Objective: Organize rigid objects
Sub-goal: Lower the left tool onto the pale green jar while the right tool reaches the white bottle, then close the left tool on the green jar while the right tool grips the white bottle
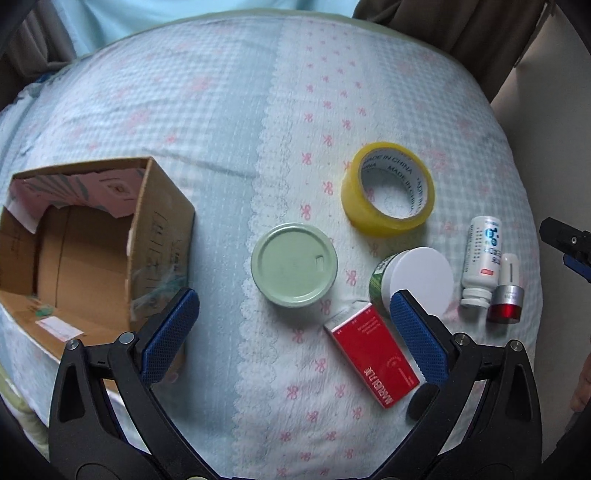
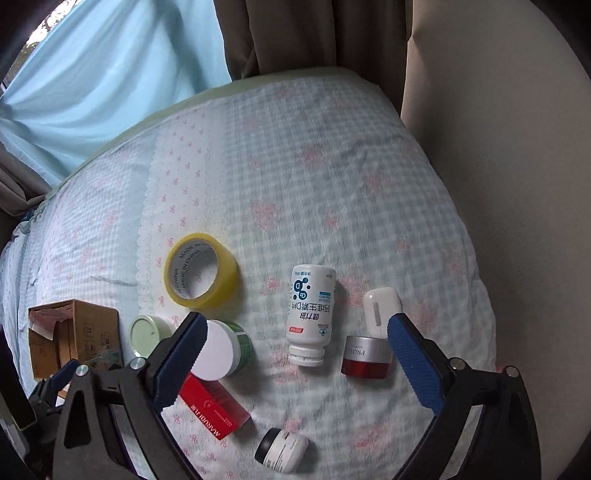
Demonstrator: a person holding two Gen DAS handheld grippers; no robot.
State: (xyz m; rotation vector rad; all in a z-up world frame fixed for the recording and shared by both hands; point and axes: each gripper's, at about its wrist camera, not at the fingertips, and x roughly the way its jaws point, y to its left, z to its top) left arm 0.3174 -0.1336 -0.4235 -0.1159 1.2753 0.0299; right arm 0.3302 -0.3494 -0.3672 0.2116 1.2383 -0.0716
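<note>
Several small items lie on a quilted bed. A pale green tin lid (image 1: pixel 294 264) lies between the fingers of my open, empty left gripper (image 1: pixel 293 319). Right of it are a yellow tape roll (image 1: pixel 388 188), a white-lidded green jar (image 1: pixel 413 282), a red box (image 1: pixel 375 356), a white bottle (image 1: pixel 482 260) and a red-and-silver cosmetic jar (image 1: pixel 506 304). My right gripper (image 2: pixel 295 338) is open and empty, with the white bottle (image 2: pixel 310 314) between its fingers. The red cosmetic jar (image 2: pixel 365 356), tape roll (image 2: pixel 201 271), white-lidded jar (image 2: pixel 221 349), red box (image 2: pixel 212 408) and a small black-capped bottle (image 2: pixel 282 450) lie around it.
An open cardboard box (image 1: pixel 92 243) stands on the bed's left side, also in the right wrist view (image 2: pixel 74 334). A white slim device (image 2: pixel 380 310) lies by the red jar. Curtains (image 2: pixel 295 33) and a beige wall (image 2: pixel 517 184) border the bed's far and right edges.
</note>
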